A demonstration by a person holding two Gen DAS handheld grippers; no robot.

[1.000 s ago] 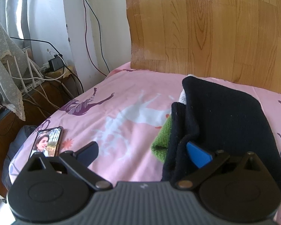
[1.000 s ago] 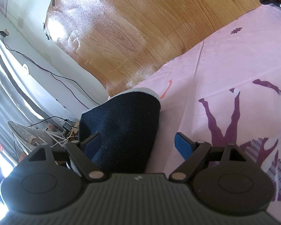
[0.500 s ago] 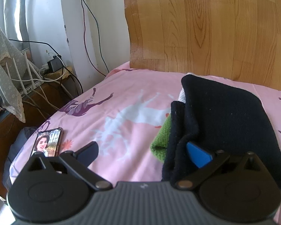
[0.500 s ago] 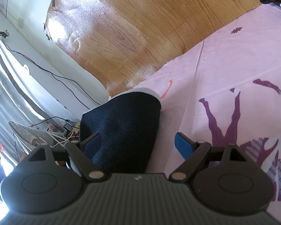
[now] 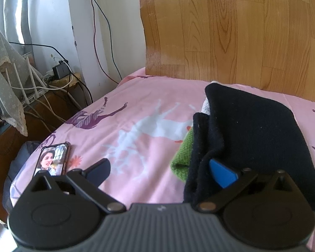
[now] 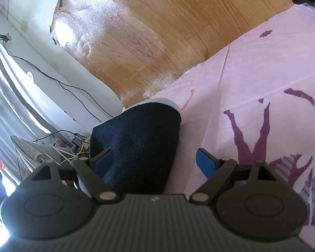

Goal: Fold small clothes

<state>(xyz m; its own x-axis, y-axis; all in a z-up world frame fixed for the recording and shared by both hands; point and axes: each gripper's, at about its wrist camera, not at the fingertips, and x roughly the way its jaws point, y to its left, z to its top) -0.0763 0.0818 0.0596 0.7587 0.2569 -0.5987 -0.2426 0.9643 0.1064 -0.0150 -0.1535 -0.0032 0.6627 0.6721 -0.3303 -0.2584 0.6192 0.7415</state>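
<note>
My left gripper [image 5: 160, 171] stands wide apart: its dark left finger sits low left of centre over the pink bedsheet [image 5: 136, 113], and its blue right finger [image 5: 221, 175] is tucked into a fold at the near edge of the dark navy garment [image 5: 252, 130]. Whether that pad presses the cloth I cannot tell. The navy piece fills the right half of the left wrist frame, folded on top of a green knit piece [image 5: 183, 157] that shows at its left edge; a strip of light grey cloth shows at its far left corner. A phone [image 5: 51, 159] with a lit screen lies on the sheet at lower left, just beyond the left finger. My right gripper [image 6: 155, 160] is also spread wide; in its frame the navy garment [image 6: 140, 138] lies between the fingers, crowding the left finger, while the blue right finger [image 6: 205, 162] is over bare sheet. Wood-pattern panel [image 6: 157, 31] backs the bed in the upper frame; cables [image 5: 58, 88] clutter the upper left.
</note>
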